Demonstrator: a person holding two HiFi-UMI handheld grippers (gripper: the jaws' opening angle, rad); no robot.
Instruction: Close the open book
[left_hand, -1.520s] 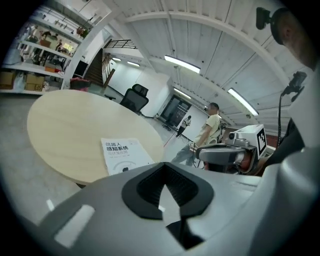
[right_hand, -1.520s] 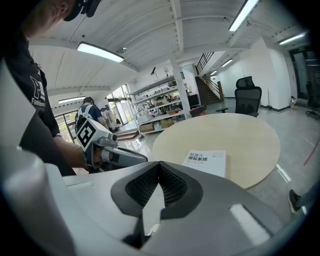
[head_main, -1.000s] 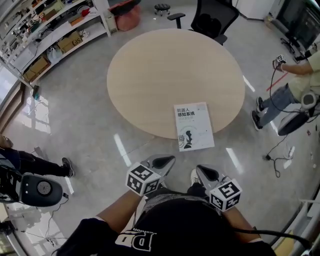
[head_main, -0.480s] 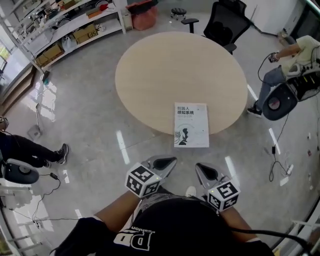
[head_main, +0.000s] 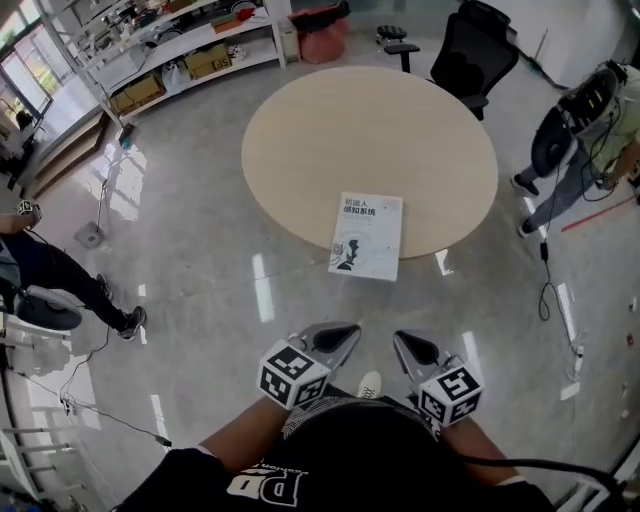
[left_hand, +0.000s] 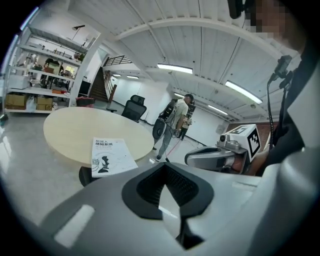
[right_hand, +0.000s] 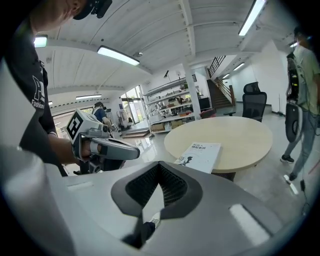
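From the head view the whole round table (head_main: 370, 120) shows, with the book (head_main: 366, 235) lying on it already closed, cover up. It sits at the table's near edge, and its near end hangs just past the rim. Both claws sit low in this view, close to the person's body and well apart from the table. Whether they are clenched is hard to judge from there.

The left gripper (left_hand: 163, 199) settles it in its own view: the jaws are pressed together with nothing between them. That view also shows the other claw just beside it. The right gripper (right_hand: 154, 201) is likewise clenched and empty in its own view. Beyond the table this view shows a staircase (right_hand: 217, 65), which the head view leaves out.

Open floor (head_main: 300, 290) lies between the claws and the book. An office chair (head_main: 478, 55) stands at the table's far side and shelves (head_main: 190, 40) at the far left. One person (head_main: 600, 120) stands to the right of the table, another (head_main: 50, 270) well off to the left.
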